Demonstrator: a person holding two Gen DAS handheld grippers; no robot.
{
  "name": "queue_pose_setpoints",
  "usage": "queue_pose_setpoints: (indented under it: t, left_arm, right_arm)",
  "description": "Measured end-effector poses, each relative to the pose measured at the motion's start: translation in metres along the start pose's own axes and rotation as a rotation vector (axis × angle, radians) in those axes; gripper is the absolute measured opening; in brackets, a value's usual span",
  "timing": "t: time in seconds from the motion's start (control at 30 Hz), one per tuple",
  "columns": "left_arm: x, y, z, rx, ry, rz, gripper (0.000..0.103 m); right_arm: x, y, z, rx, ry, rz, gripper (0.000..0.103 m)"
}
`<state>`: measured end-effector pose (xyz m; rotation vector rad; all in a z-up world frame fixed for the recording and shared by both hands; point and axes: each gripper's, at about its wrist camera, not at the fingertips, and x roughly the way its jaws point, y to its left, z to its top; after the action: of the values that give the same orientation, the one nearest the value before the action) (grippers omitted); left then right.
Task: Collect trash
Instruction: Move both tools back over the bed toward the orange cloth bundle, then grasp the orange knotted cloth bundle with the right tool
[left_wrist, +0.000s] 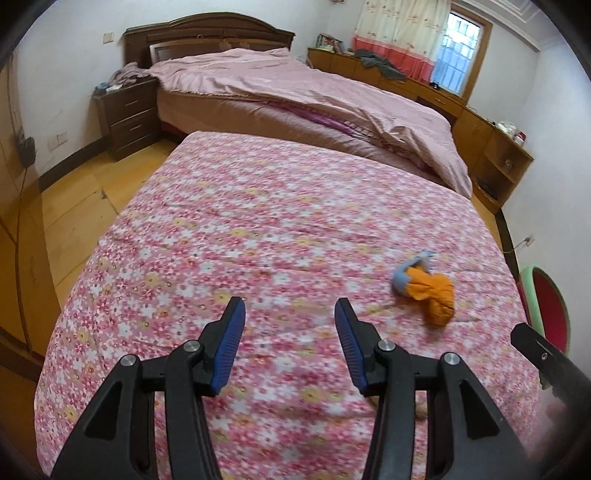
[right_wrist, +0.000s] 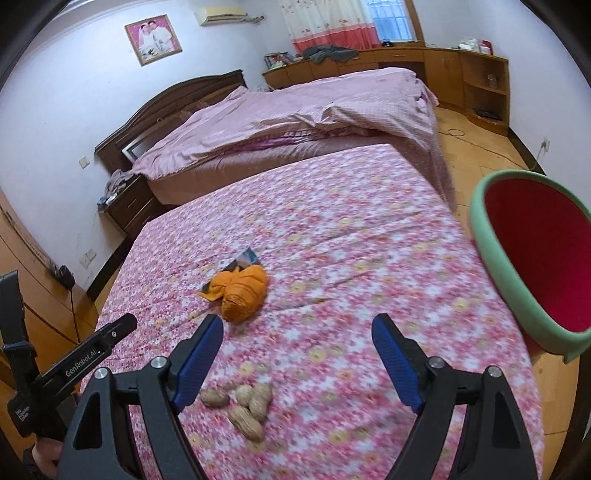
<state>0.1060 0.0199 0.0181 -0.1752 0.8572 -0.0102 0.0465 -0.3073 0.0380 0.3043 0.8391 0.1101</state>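
So, L gripper (left_wrist: 289, 310): fingers part-spread, nothing between, over floral cloth (left_wrist: 258, 221).
R gripper (right_wrist: 297, 326): fingers spread wide, empty.
Orange wad (right_wrist: 242, 293): just ahead of R left fingertip; ahead-right of L fingers; colourful wrapper (right_wrist: 245, 258) behind it.
Peanuts (right_wrist: 243, 404): R view only, on cloth between R fingers, nearer the left one.
Bin (right_wrist: 532, 258): green rim, red inside, right of R fingers; only an edge shows in L view.

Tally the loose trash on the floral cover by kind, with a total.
Peanuts in shell: 4
Crumpled orange wrapper: 1
Printed blue packet, partly under the orange one: 1
Total: 6
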Motion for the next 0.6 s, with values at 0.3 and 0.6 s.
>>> queue_pose_setpoints:
  t: [0.3, 0.6]
  left_arm:
    - [0.019, 0.014, 0.0, -0.025, 0.034, 0.02, 0.051]
    - [0.025, 0.018, 0.001, -0.032, 0.048, 0.023, 0.051]
  right_arm:
    - [0.045, 0.033, 0.008, -0.084, 0.06, 0.026, 0.085]
    - [0.079, 0.039, 0.009, -0.077, 0.111, 0.029, 0.057]
